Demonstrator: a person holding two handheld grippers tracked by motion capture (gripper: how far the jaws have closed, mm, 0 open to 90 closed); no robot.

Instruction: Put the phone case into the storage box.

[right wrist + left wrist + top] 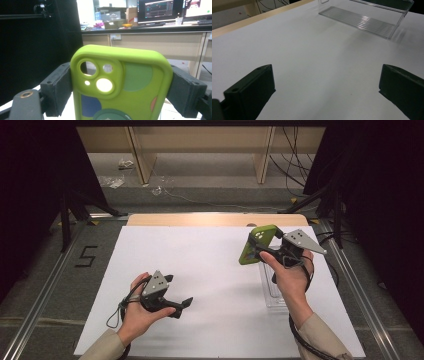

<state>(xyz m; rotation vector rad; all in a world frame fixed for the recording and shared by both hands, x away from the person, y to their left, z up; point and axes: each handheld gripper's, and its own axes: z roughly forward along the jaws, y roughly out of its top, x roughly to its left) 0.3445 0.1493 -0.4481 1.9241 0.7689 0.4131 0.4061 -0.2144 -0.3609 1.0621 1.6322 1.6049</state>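
A lime-green phone case (257, 245) with camera cut-outs and coloured patches is held up in the air over the right side of the white table. My right gripper (265, 249) is shut on it, both jaws pressing its two long edges. In the right gripper view the case (122, 85) stands upright with its back toward the camera. My left gripper (182, 306) rests low over the white sheet at the front left, open with nothing between its jaws. A clear plastic tray (272, 290) lies on the table under the right hand; the tray (367, 20) also appears in the left gripper view.
A white sheet (200, 280) covers the table, with a wooden edge (215, 219) at the back. Metal rails (45, 285) run along both sides. Black stands and cables (295, 165) sit on the floor beyond the table.
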